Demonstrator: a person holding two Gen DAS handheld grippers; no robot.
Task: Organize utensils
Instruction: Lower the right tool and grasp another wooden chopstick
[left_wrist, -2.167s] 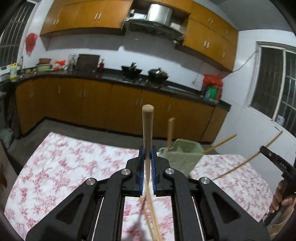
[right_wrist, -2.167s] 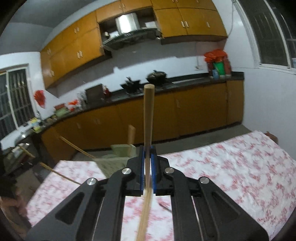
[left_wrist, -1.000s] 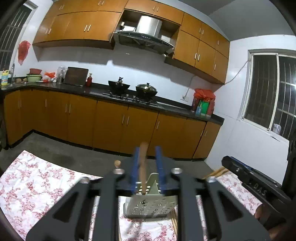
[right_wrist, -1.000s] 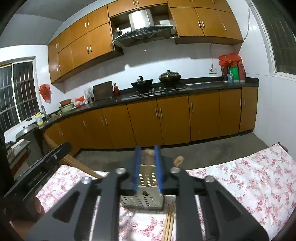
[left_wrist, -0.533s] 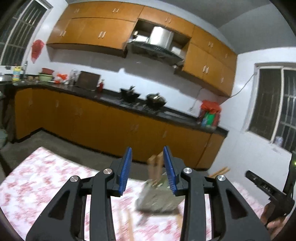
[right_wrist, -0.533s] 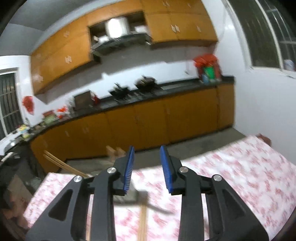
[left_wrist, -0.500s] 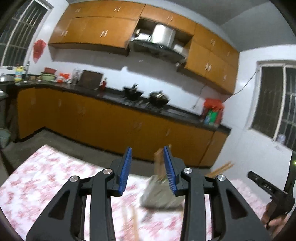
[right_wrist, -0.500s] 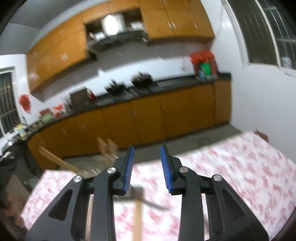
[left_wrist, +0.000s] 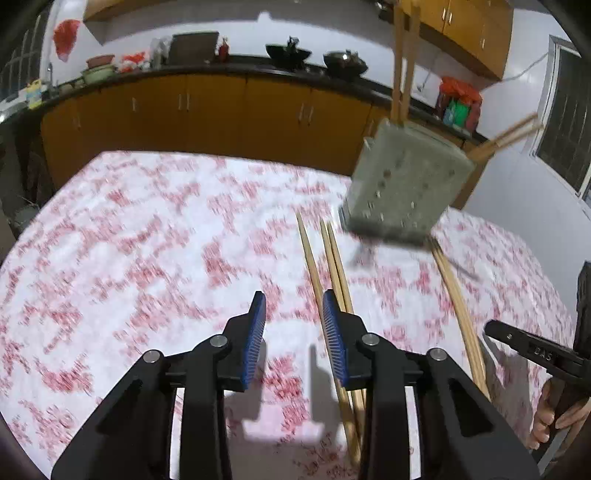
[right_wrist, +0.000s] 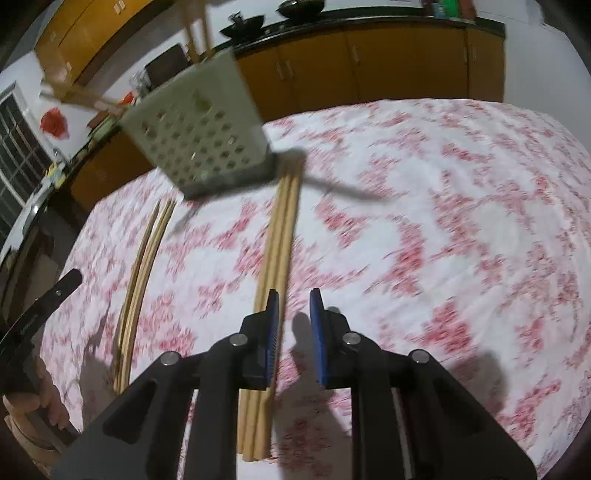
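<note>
Both dropped toward chopsticks (left_wrist: 334, 258); left gripper (left_wrist: 294, 314), right gripper (right_wrist: 294, 308) closing, seemingly empty, part-open.

kitchen: long run of orange-brown wooden base cabinets (left_wrist: 221, 110) under a black countertop (left_wrist: 240, 68) at far side; white wall (left_wrist: 240, 40) above; barred window (left_wrist: 569, 122) far right.

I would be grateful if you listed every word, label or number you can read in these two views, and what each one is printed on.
"DAS": white letters on the black right gripper seen at the right edge of the left wrist view; it may be part of a longer word.
Print on the left gripper in the right wrist view: too blurred to read.
Labels on the countertop bottles: too small to read.
</note>
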